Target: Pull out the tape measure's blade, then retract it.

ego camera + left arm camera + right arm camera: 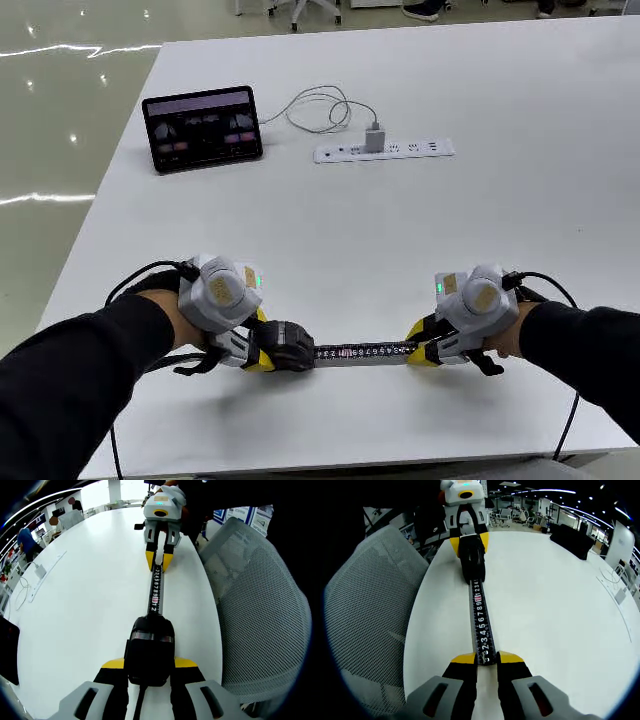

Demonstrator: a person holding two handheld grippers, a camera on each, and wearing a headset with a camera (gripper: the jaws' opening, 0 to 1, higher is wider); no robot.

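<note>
Jaws of my left gripper [262, 348] clench the black tape measure [287, 346] near the white table's [400, 230] front edge; its blade [365, 350] lies drawn out flat along the tabletop to my right gripper [418, 353], which pinches the blade's tip.

Bright, even light from above fills the head view. The white table [450, 220] is close to washed out, with only faint, soft shadows. The glossy floor [60, 110] carries streaks and dots of glare. Both gripper views bend strongly toward their edges, curving the table's rim and the mesh chair [370, 605]. Numerals on the blade [481, 625] read sharp, while the black tape measure [150, 650] holds little detail. Ceiling lamps [560, 491] glow as strips against a dim hall.
</note>
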